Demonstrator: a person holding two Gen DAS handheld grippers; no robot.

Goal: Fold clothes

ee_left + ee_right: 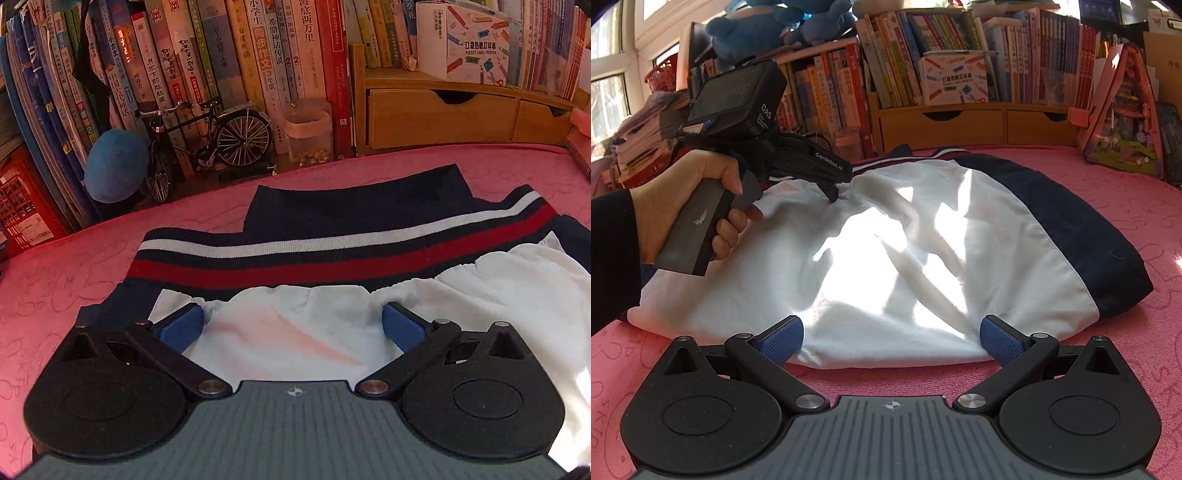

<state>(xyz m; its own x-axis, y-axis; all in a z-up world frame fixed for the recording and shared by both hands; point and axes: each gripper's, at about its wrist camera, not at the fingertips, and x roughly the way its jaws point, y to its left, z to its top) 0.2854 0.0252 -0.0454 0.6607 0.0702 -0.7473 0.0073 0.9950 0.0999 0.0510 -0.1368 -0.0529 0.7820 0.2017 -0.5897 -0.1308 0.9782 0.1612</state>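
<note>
With both tools released, close the left tool [291, 326] and right tool [891, 338] squarely on the jacket [886, 258] edges before lifting evenly.

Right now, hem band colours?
Navy with one white and one red stripe on the hem band; clearest in left wrist view.

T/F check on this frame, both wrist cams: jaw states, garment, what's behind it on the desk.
1. The left gripper has its jaws wide open over the white panel of the jacket. True.
2. The right gripper is shut on the hem. False: its jaws are open, at the near white edge.
3. The jacket lies on a pink cloth. True.
4. The waistband is plain white. False: navy with white and red stripes.
5. A model bicycle stands before the books. True.
</note>
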